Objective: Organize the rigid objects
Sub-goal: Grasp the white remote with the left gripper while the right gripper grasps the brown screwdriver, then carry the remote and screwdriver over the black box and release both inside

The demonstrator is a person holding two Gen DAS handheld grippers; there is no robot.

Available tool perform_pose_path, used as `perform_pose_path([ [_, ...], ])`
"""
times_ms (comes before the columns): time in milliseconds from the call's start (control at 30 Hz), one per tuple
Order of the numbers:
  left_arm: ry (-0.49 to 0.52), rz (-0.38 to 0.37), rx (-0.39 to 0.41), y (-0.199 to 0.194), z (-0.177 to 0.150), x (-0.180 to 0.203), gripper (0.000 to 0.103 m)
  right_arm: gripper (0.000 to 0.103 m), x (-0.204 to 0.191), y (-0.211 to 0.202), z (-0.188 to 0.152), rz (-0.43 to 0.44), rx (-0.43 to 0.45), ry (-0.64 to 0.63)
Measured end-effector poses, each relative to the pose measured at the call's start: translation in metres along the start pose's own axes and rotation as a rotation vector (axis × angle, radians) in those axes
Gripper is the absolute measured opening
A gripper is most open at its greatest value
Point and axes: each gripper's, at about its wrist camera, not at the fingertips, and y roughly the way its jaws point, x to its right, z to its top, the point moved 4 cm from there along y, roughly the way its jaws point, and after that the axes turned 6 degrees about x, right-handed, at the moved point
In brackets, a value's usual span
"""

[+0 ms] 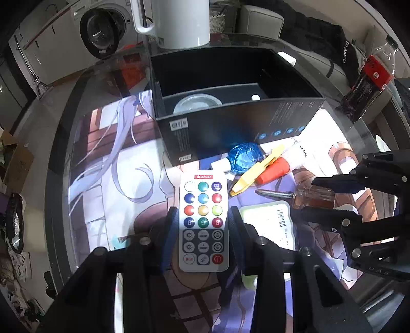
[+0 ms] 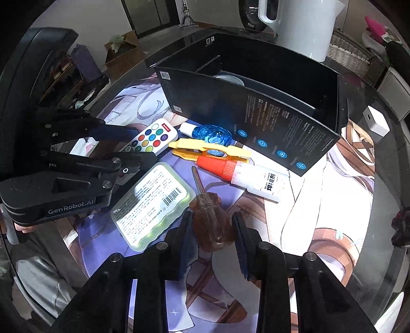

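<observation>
A white remote (image 1: 203, 222) with coloured buttons lies on the table between the fingers of my left gripper (image 1: 203, 217), which straddles it with small gaps. It also shows in the right wrist view (image 2: 151, 139). A screwdriver with a brown clear handle (image 2: 212, 222) lies between the fingers of my right gripper (image 2: 212, 225), which is open around the handle. A black open box (image 1: 230, 102) stands behind. In front of it lie a blue bottle (image 1: 243, 156), a yellow clip (image 1: 256, 171), an orange-capped white bottle (image 2: 246, 174) and a green labelled case (image 2: 153, 202).
A white kettle (image 1: 179, 20) stands behind the box. A cola bottle (image 1: 369, 82) stands at the right table edge. A white adapter (image 2: 375, 123) lies right of the box. A clear lid (image 1: 197, 102) lies inside the box. The glass table (image 1: 64, 143) covers a printed mat.
</observation>
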Motion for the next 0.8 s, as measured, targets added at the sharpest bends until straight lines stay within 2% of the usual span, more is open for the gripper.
perform_pose_path([
  [67,-0.003,-0.007,0.04,-0.012,0.004,0.0,0.038,0.03,0.001,-0.01,0.002,0.006,0.026,0.006],
  [133,-0.005,-0.01,0.084,-0.024,0.009,0.0,0.038,0.025,0.001,-0.02,0.003,0.021,0.05,0.016],
  [267,0.003,0.002,0.165,-0.045,0.018,-0.003,0.038,0.025,0.001,-0.033,0.005,0.021,0.091,0.024],
  [533,-0.027,-0.018,0.244,-0.063,0.025,-0.006,0.038,0.025,0.007,-0.066,0.017,0.042,0.198,0.063],
  [667,-0.039,-0.016,0.328,-0.081,0.03,-0.007,0.038,0.025,0.009,-0.087,0.027,0.042,0.316,0.082],
  [800,-0.041,0.003,0.462,-0.11,0.037,-0.007,0.038,0.025,0.008,-0.116,0.034,0.041,0.486,0.097],
])
